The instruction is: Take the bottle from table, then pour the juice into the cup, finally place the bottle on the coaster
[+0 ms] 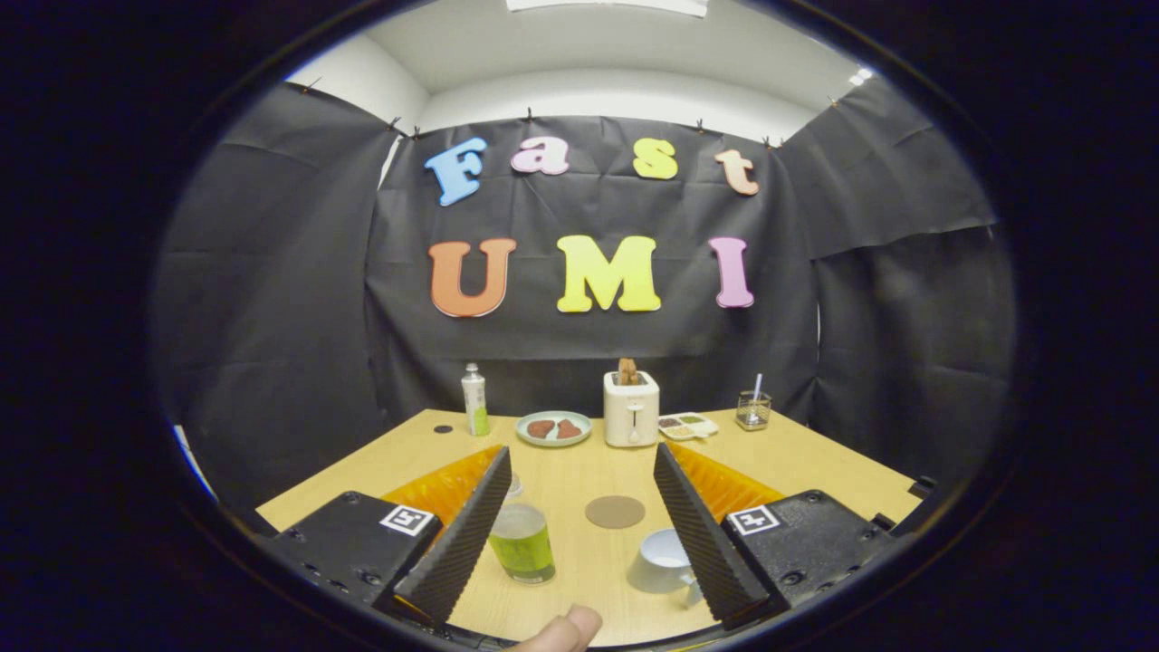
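Observation:
My gripper (pixel 579 471) hangs open above the near part of the wooden table (pixel 815 462), nothing between its fingers. A clear bottle of green juice (pixel 522 541) stands upright just inside the left finger (pixel 466 534), its top partly hidden behind that finger. A white cup (pixel 663 561) sits against the inner side of the right finger (pixel 702 534), its handle toward me. A round brown coaster (pixel 615 512) lies flat between the two fingers, a little beyond the bottle and cup.
At the table's far side stand a tall white and green bottle (pixel 474 399), a plate with brown food (pixel 553 428), a white toaster (pixel 631 408), a small compartment tray (pixel 688 426) and a glass with a straw (pixel 753 409). A fingertip (pixel 566 631) shows at the near edge.

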